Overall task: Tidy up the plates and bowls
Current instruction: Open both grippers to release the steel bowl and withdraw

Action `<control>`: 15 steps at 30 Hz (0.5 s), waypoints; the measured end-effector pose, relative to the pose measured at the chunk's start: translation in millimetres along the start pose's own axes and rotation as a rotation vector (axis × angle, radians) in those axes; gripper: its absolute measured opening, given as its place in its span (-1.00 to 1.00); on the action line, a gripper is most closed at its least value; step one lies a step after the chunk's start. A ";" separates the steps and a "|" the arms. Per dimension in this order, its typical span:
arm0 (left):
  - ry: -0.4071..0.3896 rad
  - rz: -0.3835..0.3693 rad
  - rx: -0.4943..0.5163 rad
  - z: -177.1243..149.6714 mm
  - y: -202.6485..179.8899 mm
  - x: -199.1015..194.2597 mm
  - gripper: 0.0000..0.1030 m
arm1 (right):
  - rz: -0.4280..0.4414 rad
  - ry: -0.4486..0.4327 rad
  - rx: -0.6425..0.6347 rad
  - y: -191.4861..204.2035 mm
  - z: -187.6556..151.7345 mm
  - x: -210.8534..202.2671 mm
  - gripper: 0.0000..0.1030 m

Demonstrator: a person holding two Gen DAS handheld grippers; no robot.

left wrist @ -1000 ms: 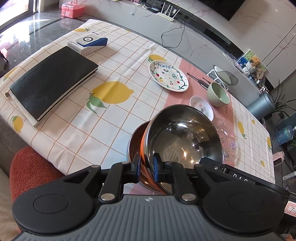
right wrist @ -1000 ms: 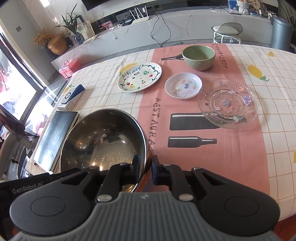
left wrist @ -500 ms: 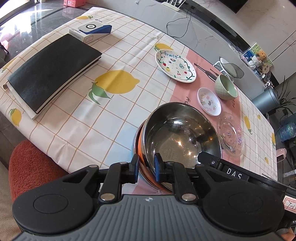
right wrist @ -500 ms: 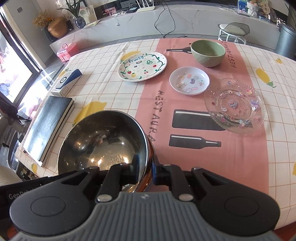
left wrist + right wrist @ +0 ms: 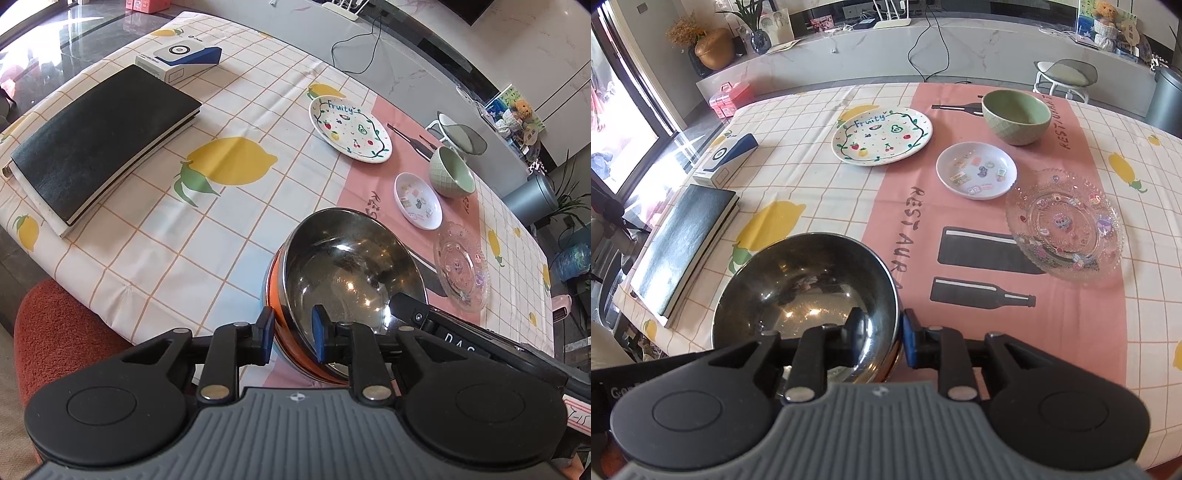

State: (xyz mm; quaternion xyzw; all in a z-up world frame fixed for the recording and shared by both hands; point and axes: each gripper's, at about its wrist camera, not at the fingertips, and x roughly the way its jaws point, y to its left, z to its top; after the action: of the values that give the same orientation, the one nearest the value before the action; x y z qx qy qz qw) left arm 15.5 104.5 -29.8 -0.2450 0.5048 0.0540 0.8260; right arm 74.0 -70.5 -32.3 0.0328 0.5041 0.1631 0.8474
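**Grippers pinch steel bowl from both sides**

Left gripper [image 5: 292, 334] has its fingers closed on the near rim of the steel bowl [image 5: 354, 273], one pad outside on the orange wall, one inside. Right gripper [image 5: 881, 338] clamps the same bowl [image 5: 805, 288] at its right rim, one finger inside, the blue pad outside. The bowl sits tilted at the near edge of the table [image 5: 798, 177], where the lemon cloth meets the pink runner.

From the right wrist view, the glass plate [image 5: 1063, 225] lies at 2 o'clock from the bowl, on the runner. The small white dish [image 5: 976, 170] is at 1 o'clock, just beside the glass plate. Beyond it stands the green bowl [image 5: 1015, 116], upright. The fruit plate [image 5: 882, 136] lies at 12 o'clock, apart from the dish. At 10 o'clock lie a black book [image 5: 683, 251] and, farther off, a blue-and-white box [image 5: 726, 159].
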 end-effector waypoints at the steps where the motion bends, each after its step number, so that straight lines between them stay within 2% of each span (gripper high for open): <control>1: -0.008 0.001 0.000 0.3 0.4 -1.2 -0.55 | 0.002 -0.002 0.000 -0.2 -0.2 -0.1 -0.54; 3: -0.026 -0.004 -0.004 1.8 0.9 -4.4 -0.54 | 0.006 -0.010 0.003 -1.6 -0.3 -0.8 -0.49; 4: -0.033 -0.007 -0.006 2.4 1.0 -5.7 -0.49 | 0.009 -0.013 0.006 -2.4 -0.2 -1.5 -0.37; 10: -0.086 -0.010 0.024 4.4 -2.4 -13.8 -0.28 | 0.026 -0.037 0.032 -9.2 2.3 -7.7 -0.10; 15: -0.115 -0.008 0.027 5.4 2.0 -15.6 -0.05 | 0.069 -0.038 0.090 -21.9 4.1 -13.8 -0.03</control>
State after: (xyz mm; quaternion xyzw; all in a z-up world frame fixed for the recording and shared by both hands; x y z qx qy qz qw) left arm 11.6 111.1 -15.0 -0.2323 0.4563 0.0580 0.8570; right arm 76.7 -95.0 -23.4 0.0911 0.4933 0.1687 0.8485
